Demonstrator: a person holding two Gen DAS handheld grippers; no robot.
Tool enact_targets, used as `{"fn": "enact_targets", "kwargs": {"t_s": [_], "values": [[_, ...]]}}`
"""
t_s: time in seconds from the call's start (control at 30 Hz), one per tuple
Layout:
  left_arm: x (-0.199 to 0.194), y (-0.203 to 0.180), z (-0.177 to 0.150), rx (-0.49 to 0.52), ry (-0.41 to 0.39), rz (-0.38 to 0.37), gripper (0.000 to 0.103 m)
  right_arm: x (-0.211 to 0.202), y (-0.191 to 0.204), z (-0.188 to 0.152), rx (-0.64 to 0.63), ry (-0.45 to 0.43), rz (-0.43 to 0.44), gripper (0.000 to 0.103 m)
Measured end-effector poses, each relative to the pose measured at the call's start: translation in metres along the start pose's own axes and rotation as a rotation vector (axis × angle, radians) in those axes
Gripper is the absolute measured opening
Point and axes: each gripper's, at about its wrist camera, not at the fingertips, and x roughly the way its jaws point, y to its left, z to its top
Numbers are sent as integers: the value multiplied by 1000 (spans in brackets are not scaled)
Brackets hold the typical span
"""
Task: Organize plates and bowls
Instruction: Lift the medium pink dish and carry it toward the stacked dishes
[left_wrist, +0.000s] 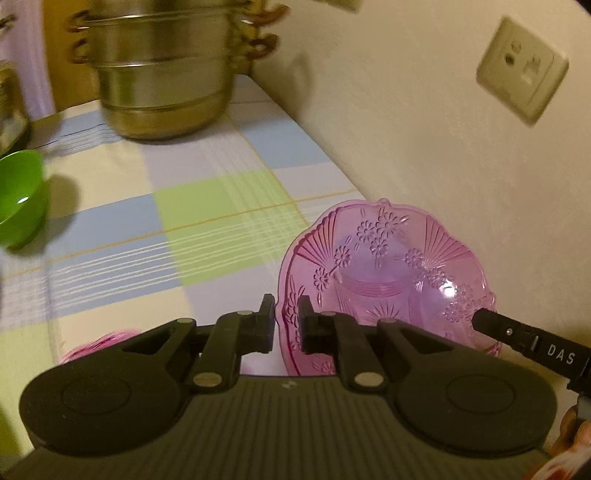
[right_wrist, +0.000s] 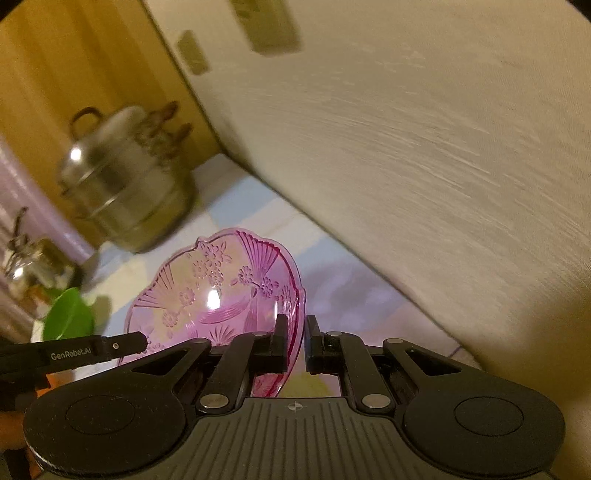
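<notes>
A pink pressed-glass plate (left_wrist: 384, 273) with flower and fan patterns hangs tilted above the checked tablecloth (left_wrist: 207, 206), close to the wall. My left gripper (left_wrist: 286, 326) is shut on the plate's left rim. My right gripper (right_wrist: 297, 343) is shut on the opposite rim of the same plate (right_wrist: 207, 295). Each gripper also shows in the other's view: the right gripper (left_wrist: 482, 319) at the plate's right edge, the left gripper (right_wrist: 138, 339) at its left edge. A green bowl (left_wrist: 18, 199) stands on the cloth to the left. Something else pink (left_wrist: 96, 347) peeks out from behind the left gripper's body.
A stacked steel steamer pot (left_wrist: 159, 74) stands at the far end of the table against a wooden panel. The cream wall (left_wrist: 424, 155) with a socket plate (left_wrist: 522, 70) runs along the table's right side. A shiny jar (right_wrist: 33, 266) sits beyond the green bowl (right_wrist: 68, 317).
</notes>
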Motion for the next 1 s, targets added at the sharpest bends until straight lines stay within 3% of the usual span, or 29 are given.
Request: {"fn": "enact_targets", "kwargs": {"t_s": [0.5, 1.0], "values": [[-94, 87, -67, -157, -45, 134, 11, -12, 95, -49, -167, 71, 141, 8], [-93, 123, -106, -196, -52, 217, 11, 24, 121, -82, -254, 128, 190, 8]]}}
